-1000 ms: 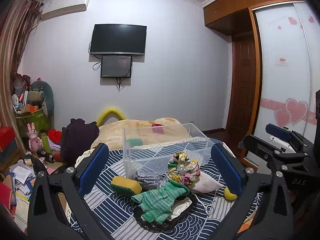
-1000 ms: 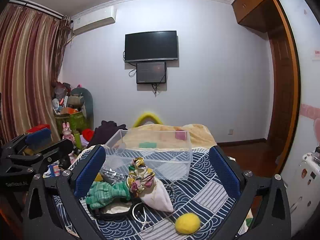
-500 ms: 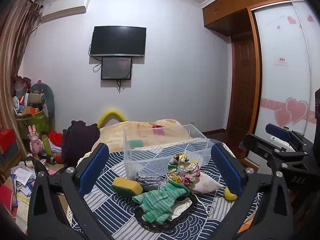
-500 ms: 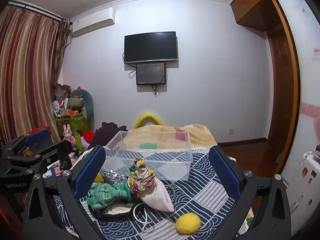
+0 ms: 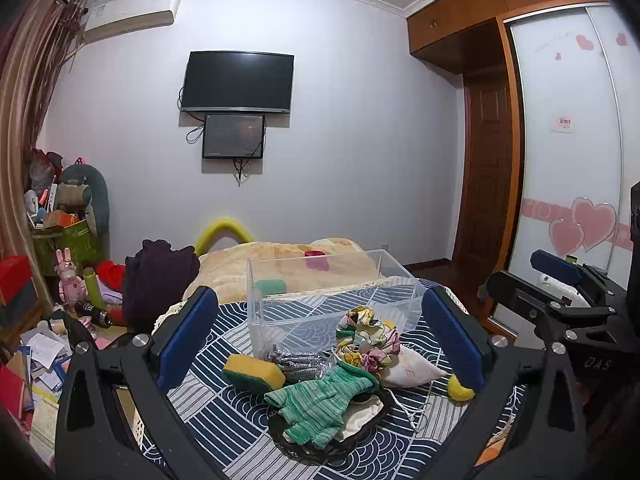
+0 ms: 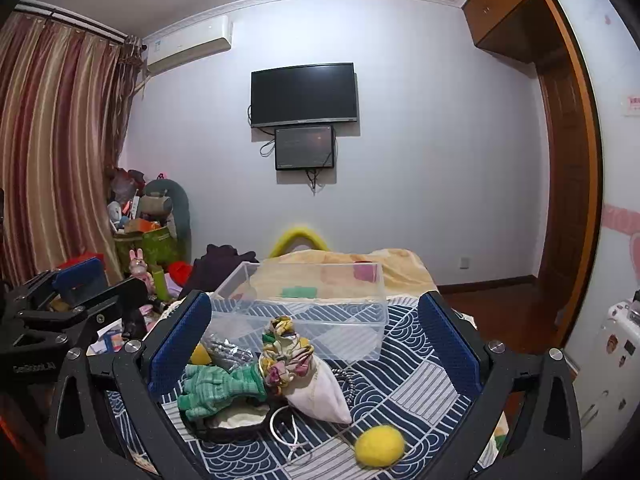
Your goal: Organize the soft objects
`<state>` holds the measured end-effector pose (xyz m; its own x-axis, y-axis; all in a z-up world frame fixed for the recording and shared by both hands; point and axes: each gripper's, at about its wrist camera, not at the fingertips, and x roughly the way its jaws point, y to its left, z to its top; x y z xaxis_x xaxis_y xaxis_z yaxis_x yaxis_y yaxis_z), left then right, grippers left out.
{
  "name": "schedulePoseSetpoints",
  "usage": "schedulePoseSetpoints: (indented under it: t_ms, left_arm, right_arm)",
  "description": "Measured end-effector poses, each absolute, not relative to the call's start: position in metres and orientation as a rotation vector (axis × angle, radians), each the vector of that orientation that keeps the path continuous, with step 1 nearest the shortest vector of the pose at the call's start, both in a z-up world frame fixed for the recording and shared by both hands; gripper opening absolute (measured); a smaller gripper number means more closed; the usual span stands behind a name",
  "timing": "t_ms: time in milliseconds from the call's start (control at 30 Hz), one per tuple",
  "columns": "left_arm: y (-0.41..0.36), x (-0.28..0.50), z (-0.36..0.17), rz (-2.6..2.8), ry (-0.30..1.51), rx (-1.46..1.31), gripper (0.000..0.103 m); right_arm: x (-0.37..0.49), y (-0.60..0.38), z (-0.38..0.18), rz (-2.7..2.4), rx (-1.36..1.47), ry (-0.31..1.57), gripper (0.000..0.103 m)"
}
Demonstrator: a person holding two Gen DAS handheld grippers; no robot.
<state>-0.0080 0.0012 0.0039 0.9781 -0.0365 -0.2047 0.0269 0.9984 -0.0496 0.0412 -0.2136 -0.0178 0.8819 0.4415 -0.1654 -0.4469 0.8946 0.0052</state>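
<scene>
A clear plastic bin [image 5: 332, 300] [image 6: 308, 320] stands on a blue patterned cloth [image 5: 232, 408]. In front of it lie a green knit glove [image 5: 320, 400] [image 6: 220, 384], a yellow-green sponge [image 5: 252, 372], a grey scrubber [image 5: 296, 360], a floral scrunchie [image 5: 366, 340] [image 6: 286, 344] on a white pouch [image 6: 320, 392], and a yellow ball [image 6: 378, 446] [image 5: 460, 388]. My left gripper [image 5: 320, 344] is open and empty above the pile. My right gripper [image 6: 312, 348] is open and empty too, to the right of the left one.
A black dish [image 6: 236, 424] lies under the glove. A beige blanket [image 5: 288, 260] covers the bed behind the bin. A dark garment [image 5: 160, 276] and cluttered toys and boxes [image 5: 60, 264] stand at the left. A wardrobe [image 5: 572, 160] is at the right.
Both grippers have shifted only slightly; the views tilt down a little. Nothing was grasped or moved.
</scene>
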Motion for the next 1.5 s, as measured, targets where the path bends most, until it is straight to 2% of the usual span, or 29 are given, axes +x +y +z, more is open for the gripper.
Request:
schedulePoseSetpoints:
  t_ms: [1133, 1200, 1267, 1367, 1433, 1500]
  left_arm:
    - [0.008, 0.005, -0.005, -0.063, 0.245, -0.069, 0.103]
    - [0.012, 0.01, -0.009, -0.065, 0.258, -0.082, 0.1]
    - [0.017, 0.016, -0.014, -0.053, 0.28, -0.091, 0.091]
    - [0.026, 0.027, -0.024, -0.026, 0.321, -0.102, 0.089]
    - [0.035, 0.034, -0.032, -0.003, 0.346, -0.114, 0.088]
    - [0.042, 0.041, -0.04, 0.018, 0.371, -0.121, 0.088]
  right_arm:
    - [0.051, -0.212, -0.024, 0.47, -0.04, 0.21, 0.103]
    - [0.056, -0.212, -0.028, 0.461, -0.041, 0.226, 0.103]
    - [0.062, -0.215, -0.034, 0.455, -0.042, 0.255, 0.103]
    - [0.073, -0.219, -0.046, 0.443, -0.032, 0.31, 0.1]
    - [0.08, -0.223, -0.054, 0.431, -0.034, 0.351, 0.092]
    - [0.088, -0.227, -0.066, 0.424, -0.035, 0.407, 0.089]
